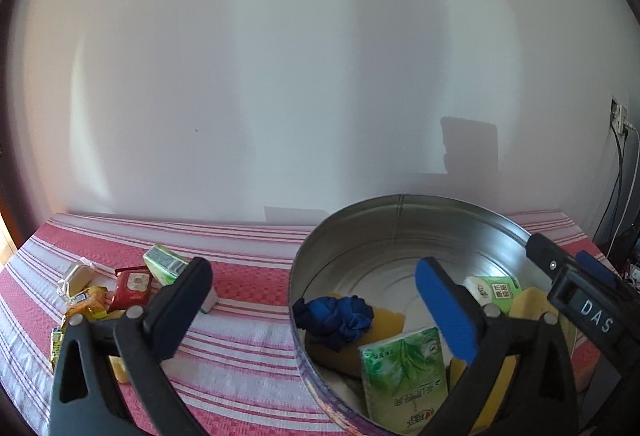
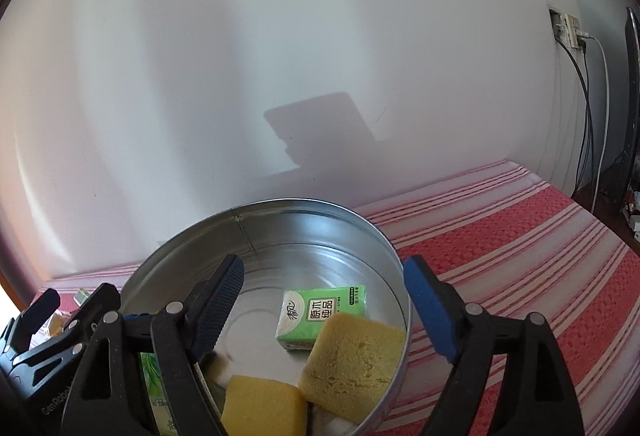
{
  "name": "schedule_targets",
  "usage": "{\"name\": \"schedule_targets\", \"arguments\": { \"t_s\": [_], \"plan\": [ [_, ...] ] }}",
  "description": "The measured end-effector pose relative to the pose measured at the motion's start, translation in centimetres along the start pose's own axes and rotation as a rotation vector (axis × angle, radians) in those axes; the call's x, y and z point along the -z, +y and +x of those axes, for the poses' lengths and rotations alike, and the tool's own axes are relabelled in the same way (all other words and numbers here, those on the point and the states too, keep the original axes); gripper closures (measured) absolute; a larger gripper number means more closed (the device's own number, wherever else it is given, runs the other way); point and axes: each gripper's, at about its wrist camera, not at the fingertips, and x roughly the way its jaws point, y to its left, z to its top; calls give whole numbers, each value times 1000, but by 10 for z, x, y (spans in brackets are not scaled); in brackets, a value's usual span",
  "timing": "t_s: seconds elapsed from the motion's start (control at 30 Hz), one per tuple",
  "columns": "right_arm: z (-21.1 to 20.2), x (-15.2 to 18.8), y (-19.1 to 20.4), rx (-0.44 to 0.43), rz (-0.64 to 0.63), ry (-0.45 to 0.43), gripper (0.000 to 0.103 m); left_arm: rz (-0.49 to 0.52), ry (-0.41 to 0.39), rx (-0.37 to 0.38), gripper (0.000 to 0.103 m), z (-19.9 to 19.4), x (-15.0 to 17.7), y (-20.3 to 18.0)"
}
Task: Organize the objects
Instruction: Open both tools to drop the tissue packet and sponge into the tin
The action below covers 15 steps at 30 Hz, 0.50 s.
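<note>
Left wrist view
- Left claw: jaws wide, nothing between the pads; one finger over the counter, the other over the tin.
- Round metal tin: smooth, shiny, shallow-walled, standing on the counter.
- Tin contents: crumpled blue cloth; glossy green tissue pack leaning upright; porous yellow sponges; second green tissue pack further in.
- Counter: woven cloth, red and white stripes.
- Left to sort: green carton, red sachet, pale wrapped piece and yellow wrappers lie outside the tin, near one another.

Right wrist view
- Right claw: jaws opening, holding nothing; it straddles the tin's near wall.
- Beneath it: square yellow sponge overlapping the green tissue pack; another sponge just beside.
- Progress: judged past halfway; several items binned, a small cluster remains.
</note>
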Motion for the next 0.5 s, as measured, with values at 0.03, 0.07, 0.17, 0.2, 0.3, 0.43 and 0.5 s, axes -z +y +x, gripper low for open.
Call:
{"name": "schedule_targets", "arguments": {
  "t_s": [0.03,0.07,0.17,0.2,0.3,0.43,0.5],
  "plan": [
    [0,0,0,-1,3,-3,19,3,-2,-8,0,-1,1,2],
    [-1,1,0,-2,4,-10,19,5,-3,-15,0,-4,1,3],
    [-5,2,3,-7,-3,-42,19,13,-15,-43,0,-13,4,10],
    [-7,2,5,-7,-8,-59,19,17,-19,-54,0,-14,5,12],
    [-11,4,11,2,-31,-88,19,15,-25,-84,0,-15,9,17],
    [-9,9,18,-1,-70,-91,19,2,-18,-117,0,-13,11,26],
    [-10,11,23,-7,-89,-93,19,-1,-24,-133,0,-13,12,29]
  ]
}}
